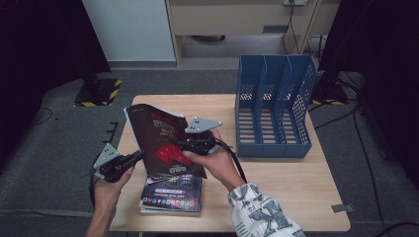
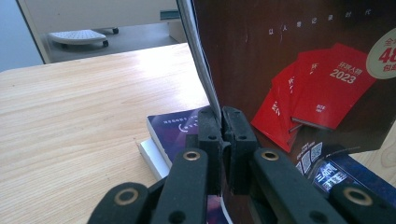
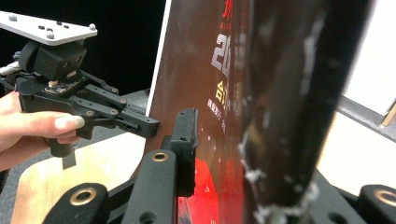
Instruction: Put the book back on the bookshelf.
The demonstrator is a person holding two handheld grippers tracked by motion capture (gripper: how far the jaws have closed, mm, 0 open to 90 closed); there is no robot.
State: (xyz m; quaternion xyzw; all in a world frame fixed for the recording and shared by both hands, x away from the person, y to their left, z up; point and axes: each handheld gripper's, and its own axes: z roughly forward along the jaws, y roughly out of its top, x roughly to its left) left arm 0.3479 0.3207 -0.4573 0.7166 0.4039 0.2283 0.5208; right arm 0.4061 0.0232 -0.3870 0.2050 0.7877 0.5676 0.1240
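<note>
magazine [image 2: 299, 70] with "2023" cover print

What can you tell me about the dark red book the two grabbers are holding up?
The dark red book is a thin, glossy paperback, dark brown-red with white writing and pictures of bright red booklets marked 2023. It is lifted and tilted above the stack of books on the wooden table. The left gripper is shut on its edge, and the right gripper clamps its other side.
</note>
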